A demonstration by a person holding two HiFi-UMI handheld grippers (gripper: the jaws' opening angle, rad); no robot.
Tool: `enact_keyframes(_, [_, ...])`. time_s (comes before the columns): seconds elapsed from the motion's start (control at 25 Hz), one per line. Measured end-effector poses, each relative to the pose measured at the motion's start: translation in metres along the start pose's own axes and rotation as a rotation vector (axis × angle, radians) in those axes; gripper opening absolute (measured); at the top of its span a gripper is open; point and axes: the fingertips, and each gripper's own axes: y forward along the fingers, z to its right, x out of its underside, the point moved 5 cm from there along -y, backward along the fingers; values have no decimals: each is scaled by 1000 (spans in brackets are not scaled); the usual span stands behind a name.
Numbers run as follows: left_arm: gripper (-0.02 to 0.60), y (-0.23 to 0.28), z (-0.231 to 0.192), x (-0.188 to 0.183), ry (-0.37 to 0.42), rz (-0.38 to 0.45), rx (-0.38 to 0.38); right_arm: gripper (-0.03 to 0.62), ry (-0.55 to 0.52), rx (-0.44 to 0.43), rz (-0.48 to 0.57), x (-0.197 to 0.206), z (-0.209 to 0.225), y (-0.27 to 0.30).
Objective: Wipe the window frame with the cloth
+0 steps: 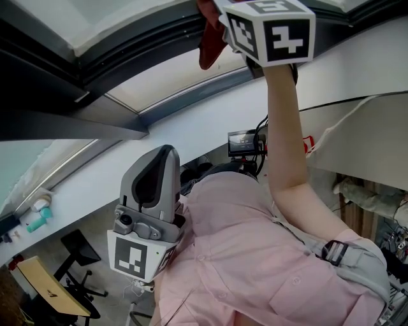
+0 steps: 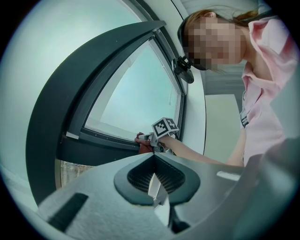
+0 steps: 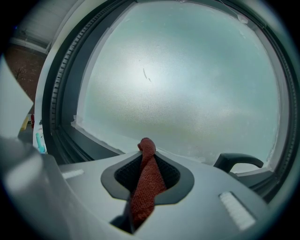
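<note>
My right gripper (image 1: 220,19) is raised to the dark window frame (image 1: 127,44) at the top of the head view, with its marker cube below it. It is shut on a red cloth (image 1: 209,39), which hangs down against the frame. In the right gripper view the cloth (image 3: 145,187) runs up between the jaws, its tip toward the frosted pane (image 3: 187,79). My left gripper (image 1: 159,159) is held low in front of the person's chest, shut and holding nothing. In the left gripper view, the cloth (image 2: 143,146) lies against the frame's lower bar (image 2: 103,140).
A dark window handle (image 3: 236,161) sticks out at the lower right of the pane. The person's pink shirt (image 1: 255,255) fills the lower head view. Below stand a white sill with a teal bottle (image 1: 37,219), a black chair (image 1: 80,251) and a small screen (image 1: 242,141).
</note>
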Motion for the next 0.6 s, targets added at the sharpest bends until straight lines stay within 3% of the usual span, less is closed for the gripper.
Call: enact_keyframes(0.6, [-2,0,1,-1,1,11,-4,64,-1,5,0,1,0,0])
